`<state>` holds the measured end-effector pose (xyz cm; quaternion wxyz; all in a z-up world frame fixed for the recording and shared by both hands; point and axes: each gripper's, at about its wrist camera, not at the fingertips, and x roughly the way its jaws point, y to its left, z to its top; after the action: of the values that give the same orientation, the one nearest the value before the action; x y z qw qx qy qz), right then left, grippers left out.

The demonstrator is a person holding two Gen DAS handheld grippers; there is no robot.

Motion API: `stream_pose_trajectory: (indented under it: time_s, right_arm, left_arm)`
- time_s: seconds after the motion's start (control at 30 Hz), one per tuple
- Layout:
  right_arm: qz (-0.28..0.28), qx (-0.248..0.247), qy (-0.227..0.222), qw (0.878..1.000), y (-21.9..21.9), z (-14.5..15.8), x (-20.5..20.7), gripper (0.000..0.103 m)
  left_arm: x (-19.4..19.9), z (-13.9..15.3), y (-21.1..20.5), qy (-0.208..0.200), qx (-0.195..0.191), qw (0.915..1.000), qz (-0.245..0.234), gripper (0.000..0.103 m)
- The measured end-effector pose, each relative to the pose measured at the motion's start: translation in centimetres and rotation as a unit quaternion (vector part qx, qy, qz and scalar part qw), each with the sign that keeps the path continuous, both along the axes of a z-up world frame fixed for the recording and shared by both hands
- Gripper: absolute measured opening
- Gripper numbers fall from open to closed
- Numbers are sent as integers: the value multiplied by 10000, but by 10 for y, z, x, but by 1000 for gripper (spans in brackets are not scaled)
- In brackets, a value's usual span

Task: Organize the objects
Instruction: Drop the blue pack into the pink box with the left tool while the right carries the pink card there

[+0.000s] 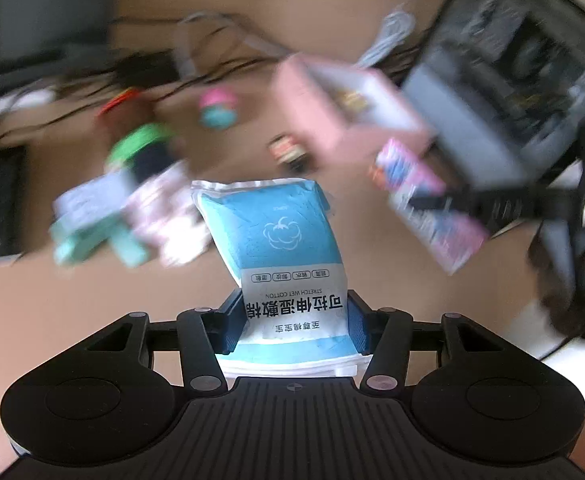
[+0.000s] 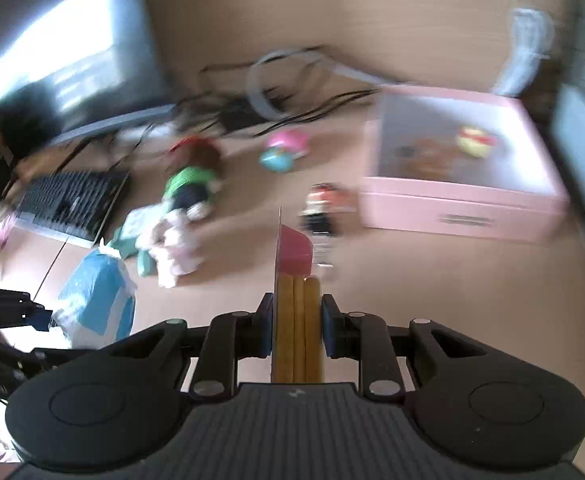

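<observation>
several toys (image 2: pixel 190 184) beside pink box (image 2: pixel 462 204)

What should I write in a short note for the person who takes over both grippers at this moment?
Left gripper: shut on the blue cotton-pad pack, lifted off the desk.
Right gripper: shut on the thin pink-topped snack pack, also off the desk.
Pink box: open, far right, with two small items already inside.
Still loose on the desk: doll with green top, pink-and-teal toy, small figure, pile of teal and white packets.
Left to do: put down both held packs, probably in the box, then clear the rest. The views are blurred.
</observation>
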<state>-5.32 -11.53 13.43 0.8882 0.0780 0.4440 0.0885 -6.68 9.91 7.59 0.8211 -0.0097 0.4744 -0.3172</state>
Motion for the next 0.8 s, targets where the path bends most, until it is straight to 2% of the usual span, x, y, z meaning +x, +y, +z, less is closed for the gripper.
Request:
stream_pose_trajectory:
  time_s: [0.07,0.13,0.23,0.33,0.47,0.53,0.57,0.63,0.8]
  right_arm:
    - [-249,203,-58,9995,-25,11,-12,22]
    - [-454,179,-275,9984,-43,16,-26,22]
    - [-825,99,-329,9960,-58,15,-42,22]
    - [-907,156,-396,9950,-73,11,-58,22]
    - [-1306,121,-436,9904,-91,3,-66,22]
    - [-1381,201,-474,9891,-98,1,-68,22]
    - [-1395,174,-505,9888,-100,0,-69,22]
    - [-1378,23,-586,9887,-102,-1,-71,22]
    - [-1250,8,-571,9905,-116,-6,-71,22]
  left_arm:
    - [11,23,-26,-333,-138,9987,-362,56]
    - [29,41,-54,-721,-139,9961,-499,56]
    - [61,55,-98,-903,-284,9937,-604,57]
    - [86,65,-144,-1190,-352,9901,-649,58]
    - [119,67,-198,-1470,-740,9851,-506,61]
    - [137,59,-224,-1545,-546,9854,-467,60]
    - [141,57,-230,-1624,-505,9848,-363,57]
    - [144,52,-235,-1670,-584,9838,-286,57]
    - [132,29,-213,-1343,-531,9894,-122,57]
